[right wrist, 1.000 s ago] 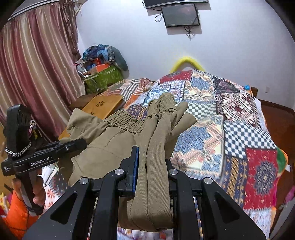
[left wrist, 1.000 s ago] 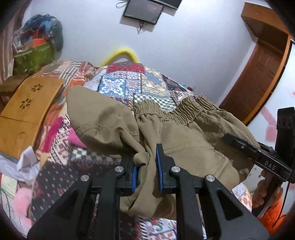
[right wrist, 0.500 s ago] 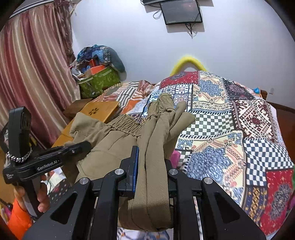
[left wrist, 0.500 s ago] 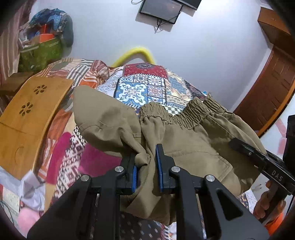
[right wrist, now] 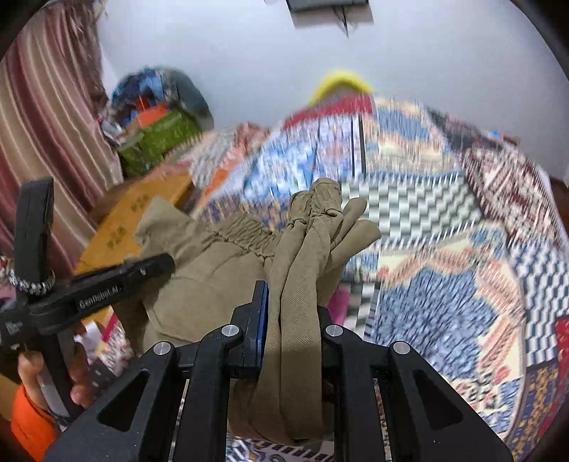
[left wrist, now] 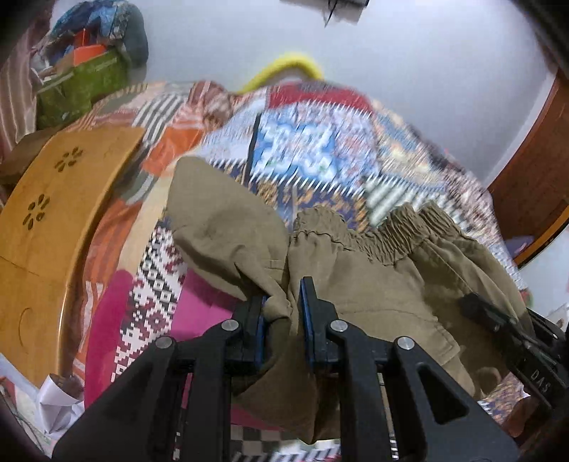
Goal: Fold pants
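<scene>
Readable writing: "GenRobot.AI" on the left gripper (right wrist: 156,263) as seen from the right wrist; "DAS" on the right gripper (left wrist: 476,305) as seen from the left wrist. Both grippers are clamped on the khaki pants (left wrist: 355,284), each pinching bunched fabric between blue-lined fingers (left wrist: 306,312). The pants hang between them above the near edge of the patchwork bedspread (right wrist: 444,248), elastic waistband uppermost. A wooden lap table (left wrist: 53,213) lies at the bed's left edge, a green bag (right wrist: 160,142) beyond it against the wall, striped curtain (right wrist: 42,124) alongside. The bedspread is motion-blurred; a wall-mounted screen (right wrist: 327,5) is cut off at the top.
</scene>
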`<state>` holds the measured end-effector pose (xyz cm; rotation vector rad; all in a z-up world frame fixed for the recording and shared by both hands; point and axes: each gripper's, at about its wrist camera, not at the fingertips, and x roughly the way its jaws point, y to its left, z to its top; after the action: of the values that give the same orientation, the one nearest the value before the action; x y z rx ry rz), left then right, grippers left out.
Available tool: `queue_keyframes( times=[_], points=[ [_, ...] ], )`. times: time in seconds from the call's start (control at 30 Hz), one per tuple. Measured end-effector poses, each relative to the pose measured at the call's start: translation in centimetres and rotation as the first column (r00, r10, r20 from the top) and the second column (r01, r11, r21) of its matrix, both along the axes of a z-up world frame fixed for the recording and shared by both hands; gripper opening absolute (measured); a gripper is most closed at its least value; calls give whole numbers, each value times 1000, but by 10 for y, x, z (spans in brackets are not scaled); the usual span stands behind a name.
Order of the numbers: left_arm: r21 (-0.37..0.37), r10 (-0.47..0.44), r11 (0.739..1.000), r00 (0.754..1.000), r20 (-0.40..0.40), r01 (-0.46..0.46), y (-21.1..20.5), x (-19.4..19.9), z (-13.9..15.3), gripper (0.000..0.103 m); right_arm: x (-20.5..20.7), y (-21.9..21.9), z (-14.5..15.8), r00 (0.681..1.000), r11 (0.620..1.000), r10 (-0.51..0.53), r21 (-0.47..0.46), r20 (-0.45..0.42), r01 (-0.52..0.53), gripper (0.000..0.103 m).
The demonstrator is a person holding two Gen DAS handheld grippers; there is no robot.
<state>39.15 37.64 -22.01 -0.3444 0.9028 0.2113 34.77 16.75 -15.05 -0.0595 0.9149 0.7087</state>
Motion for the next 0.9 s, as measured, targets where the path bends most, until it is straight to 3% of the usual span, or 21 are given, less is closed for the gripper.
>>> queue_keyframes(
  times=[0.2, 0.33, 0.47, 0.53, 0.67, 0.77, 0.9],
  points=[
    [0, -12, 1000, 1000, -23, 12, 6, -13, -16, 24, -8, -4, -33, 998, 988, 51, -143, -43, -56, 15],
    [-3, -6, 1000, 998, -64, 6, 9, -20, -22, 43, -9, -9, -36, 993, 977, 88, -189, -82, -102, 28],
    [10, -6, 1000, 999, -54, 6, 15, -42, -12, 48, -13, -15, -36, 991, 963, 113, -238, -77, -128, 51],
    [34, -7, 999, 999, -47, 9, 17, -51, -5, 53, -16, -17, -33, 991, 956, 123, -261, -47, -131, 51],
    [72, 33, 997, 998, -46, -30, 29, -62, 9, 53, -20, -25, -13, 992, 958, 119, -267, 46, -102, 52],
    [55, 78, 996, 996, -44, -76, 40, -61, 10, 53, -21, -27, 1, 990, 968, 106, -240, 97, -80, 55],
    [-28, 67, 997, 995, -73, -69, 42, -50, -6, 53, -16, -12, -6, 990, 968, 122, -230, 65, -104, 57]
  ],
)
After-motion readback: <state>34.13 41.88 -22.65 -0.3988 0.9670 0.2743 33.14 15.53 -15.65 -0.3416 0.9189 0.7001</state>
